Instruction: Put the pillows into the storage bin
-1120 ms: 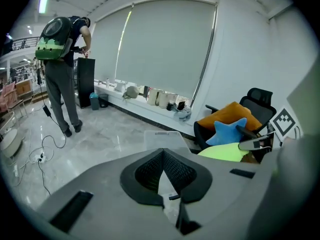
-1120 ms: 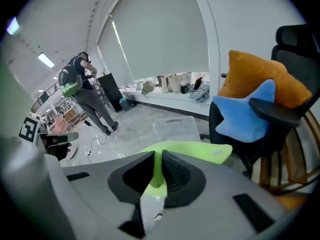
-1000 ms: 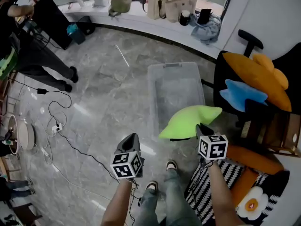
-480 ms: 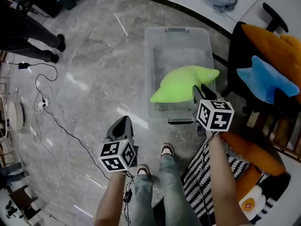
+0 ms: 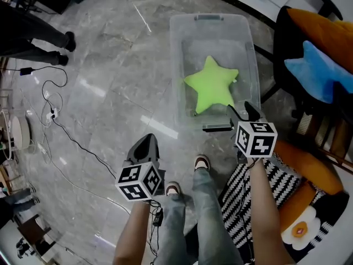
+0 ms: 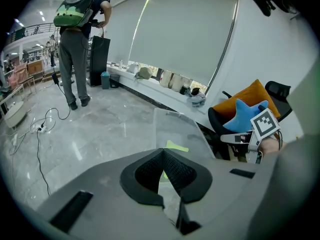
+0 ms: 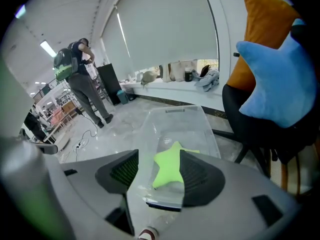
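Grey marble floor point(image 5: 110, 93) fills most of the scene, with one clear storage bin point(image 5: 175, 65) standing on it, lid off. One green star pillow point(image 5: 212, 87) lies flat on the bottom of the bin, free of both tools.

A person stands at the bin's near end holding two grippers. The right gripper point(image 5: 242, 110) hovers just over the bin's near right corner with its jaws spread wide and nothing between them. The left gripper point(image 5: 145, 139) hangs to the left of the bin, over bare floor, with its jaws pressed together and empty.

To the right of the bin stands one black office chair point(image 5: 282, 48) carrying two pillows: one blue star pillow point(image 5: 314, 70) leaning on one large orange pillow point(image 5: 320, 21). Nearer the person, on the bin's right, lie three more: one orange cushion point(image 5: 303, 167), one black-and-white striped cushion point(image 5: 234, 203) and one cushion with an egg design point(image 5: 300, 228). That likely leaves five still to pack.

Risks from here, as judgement: soft pillows pinched by a corner may slip from the jaws on the way over; the chair may swivel or roll when tugged; the big orange pillow may overhang the rim; the light bin could slide on the polished floor. One cable point(image 5: 66, 142) trails on the floor left of the bin, and one bystander point(image 5: 33, 37) stands far to its left.
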Action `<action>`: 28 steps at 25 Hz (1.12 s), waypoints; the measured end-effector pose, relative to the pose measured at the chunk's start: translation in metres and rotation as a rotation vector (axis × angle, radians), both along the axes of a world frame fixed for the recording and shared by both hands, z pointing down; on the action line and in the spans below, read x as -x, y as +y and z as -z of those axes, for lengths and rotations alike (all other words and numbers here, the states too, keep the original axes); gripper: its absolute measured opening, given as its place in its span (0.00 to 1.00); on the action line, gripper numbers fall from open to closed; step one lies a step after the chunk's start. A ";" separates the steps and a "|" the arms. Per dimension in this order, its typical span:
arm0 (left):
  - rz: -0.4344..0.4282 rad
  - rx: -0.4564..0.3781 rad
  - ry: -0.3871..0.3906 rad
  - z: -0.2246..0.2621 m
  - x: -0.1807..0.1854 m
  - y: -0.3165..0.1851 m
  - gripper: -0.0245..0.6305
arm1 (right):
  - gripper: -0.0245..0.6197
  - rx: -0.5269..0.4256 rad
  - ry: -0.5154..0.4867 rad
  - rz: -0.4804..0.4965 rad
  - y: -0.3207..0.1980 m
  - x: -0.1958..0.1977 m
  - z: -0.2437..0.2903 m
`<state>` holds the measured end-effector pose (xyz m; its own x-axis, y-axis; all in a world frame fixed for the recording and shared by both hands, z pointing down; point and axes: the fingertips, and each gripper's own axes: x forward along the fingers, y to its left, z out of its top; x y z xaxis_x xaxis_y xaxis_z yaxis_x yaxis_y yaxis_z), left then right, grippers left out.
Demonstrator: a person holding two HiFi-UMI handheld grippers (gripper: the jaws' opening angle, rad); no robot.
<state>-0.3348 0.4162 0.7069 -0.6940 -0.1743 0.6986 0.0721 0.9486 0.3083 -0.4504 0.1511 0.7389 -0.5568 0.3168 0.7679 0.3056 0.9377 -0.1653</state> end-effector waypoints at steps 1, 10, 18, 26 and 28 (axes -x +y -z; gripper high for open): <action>-0.001 -0.001 -0.004 0.001 -0.002 0.001 0.04 | 0.44 -0.001 -0.003 -0.002 0.000 -0.004 0.001; -0.027 -0.013 -0.043 0.024 -0.023 0.002 0.04 | 0.44 0.000 -0.054 -0.031 -0.004 -0.040 0.033; -0.139 0.005 -0.087 0.052 -0.047 0.003 0.04 | 0.44 0.025 -0.096 -0.080 0.001 -0.097 0.065; -0.243 -0.015 -0.127 0.094 -0.087 -0.009 0.04 | 0.43 0.030 -0.128 -0.189 -0.013 -0.186 0.120; -0.254 -0.034 -0.123 0.105 -0.097 -0.016 0.04 | 0.42 0.032 -0.123 -0.238 -0.025 -0.211 0.133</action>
<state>-0.2375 0.4002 0.6024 -0.7041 -0.3751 0.6029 -0.2065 0.9206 0.3316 -0.2395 0.1261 0.6058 -0.7068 0.1887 0.6818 0.0966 0.9805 -0.1712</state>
